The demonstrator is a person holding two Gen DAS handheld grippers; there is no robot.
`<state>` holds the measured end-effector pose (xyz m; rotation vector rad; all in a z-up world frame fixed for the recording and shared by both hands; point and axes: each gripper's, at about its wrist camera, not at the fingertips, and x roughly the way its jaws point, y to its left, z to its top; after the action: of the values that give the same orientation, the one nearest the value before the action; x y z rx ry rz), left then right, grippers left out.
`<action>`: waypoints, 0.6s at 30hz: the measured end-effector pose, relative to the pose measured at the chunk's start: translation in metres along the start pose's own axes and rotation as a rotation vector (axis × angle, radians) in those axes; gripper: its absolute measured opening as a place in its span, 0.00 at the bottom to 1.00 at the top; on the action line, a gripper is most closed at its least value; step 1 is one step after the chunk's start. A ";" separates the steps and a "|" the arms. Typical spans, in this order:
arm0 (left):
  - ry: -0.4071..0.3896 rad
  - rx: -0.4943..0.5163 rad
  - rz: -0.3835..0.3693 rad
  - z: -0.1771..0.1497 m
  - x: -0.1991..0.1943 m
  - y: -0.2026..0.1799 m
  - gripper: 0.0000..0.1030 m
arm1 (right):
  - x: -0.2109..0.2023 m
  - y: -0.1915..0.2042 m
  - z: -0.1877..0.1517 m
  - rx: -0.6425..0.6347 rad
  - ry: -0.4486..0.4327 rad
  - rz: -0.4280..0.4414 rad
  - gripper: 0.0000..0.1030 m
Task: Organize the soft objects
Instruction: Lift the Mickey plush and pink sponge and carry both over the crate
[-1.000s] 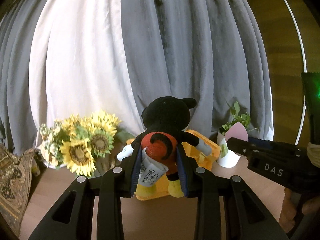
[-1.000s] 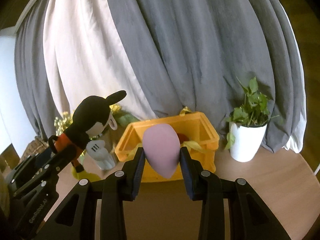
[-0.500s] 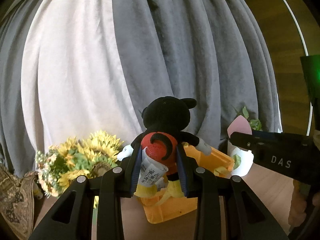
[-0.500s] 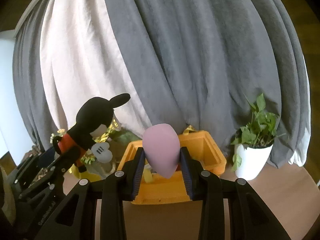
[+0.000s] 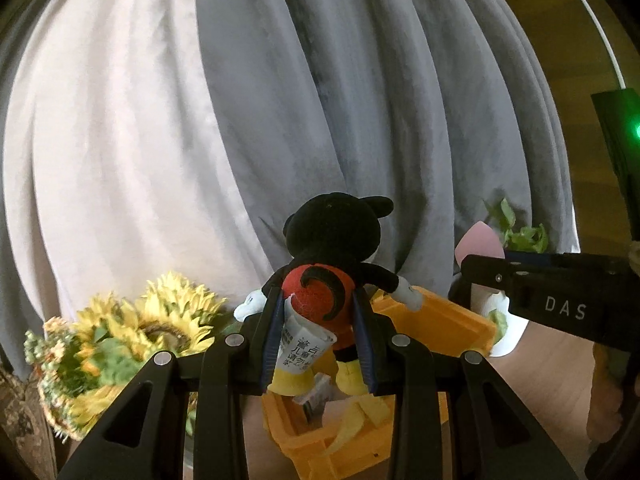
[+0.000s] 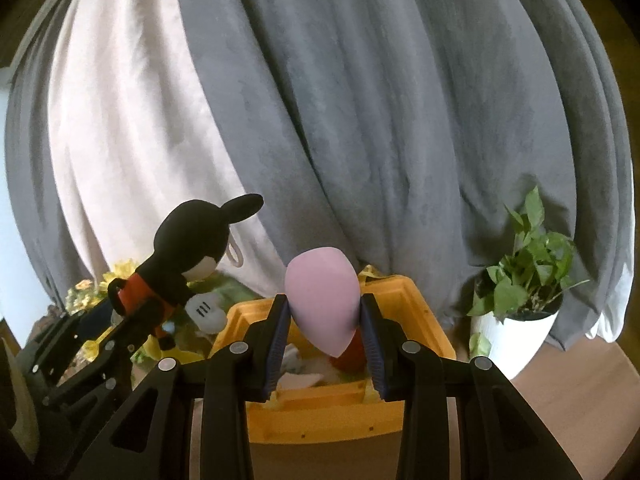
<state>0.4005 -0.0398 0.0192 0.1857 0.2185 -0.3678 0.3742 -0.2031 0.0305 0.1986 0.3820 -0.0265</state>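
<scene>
My left gripper point(image 5: 318, 338) is shut on a black and red mouse plush point(image 5: 328, 272) with a white tag, held above the near left corner of the yellow bin point(image 5: 436, 320). My right gripper point(image 6: 324, 340) is shut on a pink egg-shaped sponge point(image 6: 322, 300), held over the yellow bin point(image 6: 320, 412). The mouse plush point(image 6: 188, 256) and left gripper show at the left of the right wrist view. The sponge tip point(image 5: 478, 240) shows at the right of the left wrist view. The bin holds several soft items.
A sunflower bouquet point(image 5: 132, 336) stands left of the bin. A white pot with a green plant point(image 6: 516, 320) stands right of it. Grey and white curtains point(image 6: 320, 100) hang behind. The table top point(image 6: 568, 412) is wood.
Both grippers have moved forward and higher over the yellow bin with their loads. The bin now lies under the fingers in both views.
</scene>
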 end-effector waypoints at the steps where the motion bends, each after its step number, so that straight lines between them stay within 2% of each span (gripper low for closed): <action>1: 0.002 0.005 -0.004 0.000 0.005 -0.001 0.32 | 0.005 -0.002 0.001 0.004 0.003 -0.004 0.36; 7: 0.019 0.043 -0.020 -0.007 0.041 -0.003 0.32 | 0.037 -0.009 0.001 0.022 0.028 -0.020 0.36; 18: 0.099 0.074 -0.064 -0.031 0.094 -0.013 0.32 | 0.091 -0.031 -0.014 0.050 0.107 -0.060 0.36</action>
<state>0.4757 -0.0766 -0.0357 0.2708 0.3092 -0.4314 0.4511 -0.2298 -0.0218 0.2386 0.4938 -0.0852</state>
